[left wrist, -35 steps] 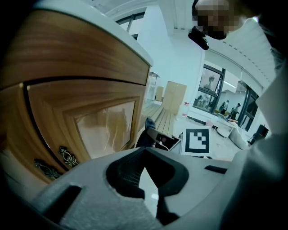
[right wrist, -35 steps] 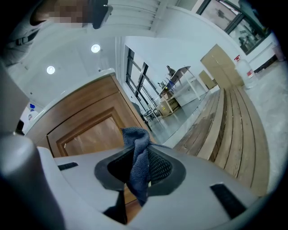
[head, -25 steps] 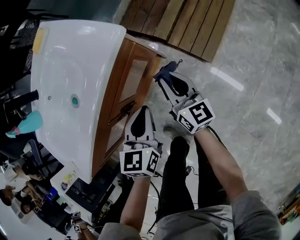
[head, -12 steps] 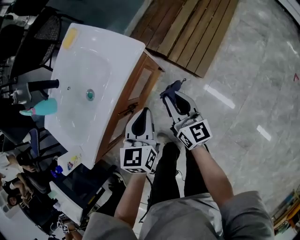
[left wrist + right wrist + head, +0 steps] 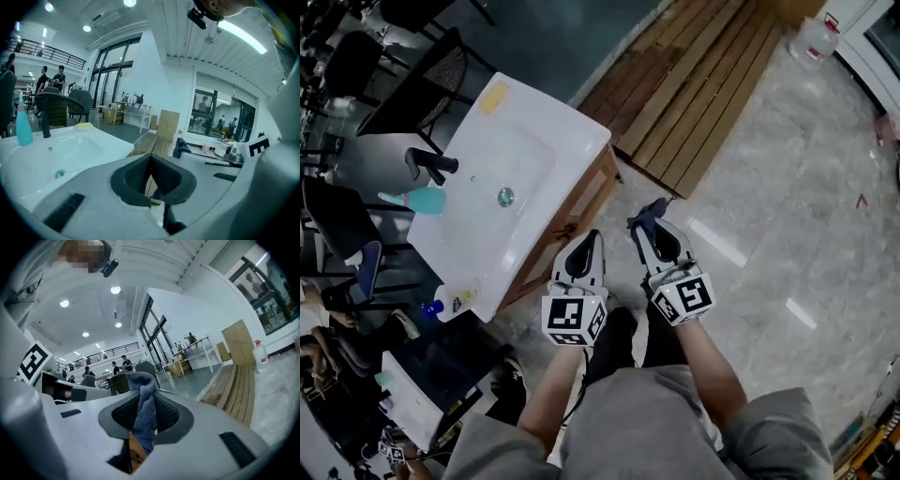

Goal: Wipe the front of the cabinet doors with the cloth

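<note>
A wooden cabinet (image 5: 587,202) with framed doors stands under a white washbasin (image 5: 502,192) at the left of the head view. My right gripper (image 5: 651,217) is shut on a dark blue cloth (image 5: 653,212), held in the air right of the cabinet and clear of the doors. In the right gripper view the cloth (image 5: 144,411) hangs pinched between the jaws. My left gripper (image 5: 592,237) is shut with nothing in it, just off the cabinet's near corner. The left gripper view shows the basin (image 5: 56,157) at left and the cloth (image 5: 180,147) beyond.
On the basin stand a black tap (image 5: 429,164), a teal bottle (image 5: 422,201) and a yellow sponge (image 5: 495,96). A wooden slatted platform (image 5: 703,80) lies on the marble floor (image 5: 806,206) behind. Chairs (image 5: 417,80) and clutter crowd the left side. The person's legs (image 5: 623,342) are below.
The head view has pulled back and up, so cabinet and basin look smaller and farther. Both grippers have drawn away from the cabinet doors; the right one still holds the cloth.
</note>
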`<state>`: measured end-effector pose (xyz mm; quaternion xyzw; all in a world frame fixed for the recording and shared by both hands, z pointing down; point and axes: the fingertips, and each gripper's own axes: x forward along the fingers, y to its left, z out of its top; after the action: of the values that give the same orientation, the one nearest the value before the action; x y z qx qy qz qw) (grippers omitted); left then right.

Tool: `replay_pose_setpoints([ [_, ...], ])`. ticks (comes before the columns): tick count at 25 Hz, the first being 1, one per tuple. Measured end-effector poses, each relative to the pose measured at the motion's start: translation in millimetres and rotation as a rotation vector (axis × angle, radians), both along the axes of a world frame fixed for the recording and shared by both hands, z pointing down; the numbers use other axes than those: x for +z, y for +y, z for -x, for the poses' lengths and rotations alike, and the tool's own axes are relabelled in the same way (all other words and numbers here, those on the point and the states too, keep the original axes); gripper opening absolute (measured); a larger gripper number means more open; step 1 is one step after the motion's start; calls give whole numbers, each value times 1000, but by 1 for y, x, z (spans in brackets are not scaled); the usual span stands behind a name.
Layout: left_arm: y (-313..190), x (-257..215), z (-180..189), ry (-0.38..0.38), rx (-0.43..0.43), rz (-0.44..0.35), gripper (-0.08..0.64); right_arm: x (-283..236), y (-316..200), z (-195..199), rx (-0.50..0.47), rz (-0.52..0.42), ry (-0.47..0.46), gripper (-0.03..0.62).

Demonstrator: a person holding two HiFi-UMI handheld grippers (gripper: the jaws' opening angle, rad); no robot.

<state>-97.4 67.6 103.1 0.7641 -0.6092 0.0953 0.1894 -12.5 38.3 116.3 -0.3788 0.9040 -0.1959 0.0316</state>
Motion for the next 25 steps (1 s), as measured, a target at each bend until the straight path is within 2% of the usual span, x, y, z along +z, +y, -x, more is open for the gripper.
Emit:
replay_pose_setpoints([
  [12,35,-107,4,-2,38,-132,8,-136,31,8,-43,-169,24,72],
  [18,36,-145,1,-15,57,-224,8,-171,44,12,-71,-260,66,72],
  [25,52,-167,7,-34,98,-297,8,-190,58,22,-59,-299,89,72],
])
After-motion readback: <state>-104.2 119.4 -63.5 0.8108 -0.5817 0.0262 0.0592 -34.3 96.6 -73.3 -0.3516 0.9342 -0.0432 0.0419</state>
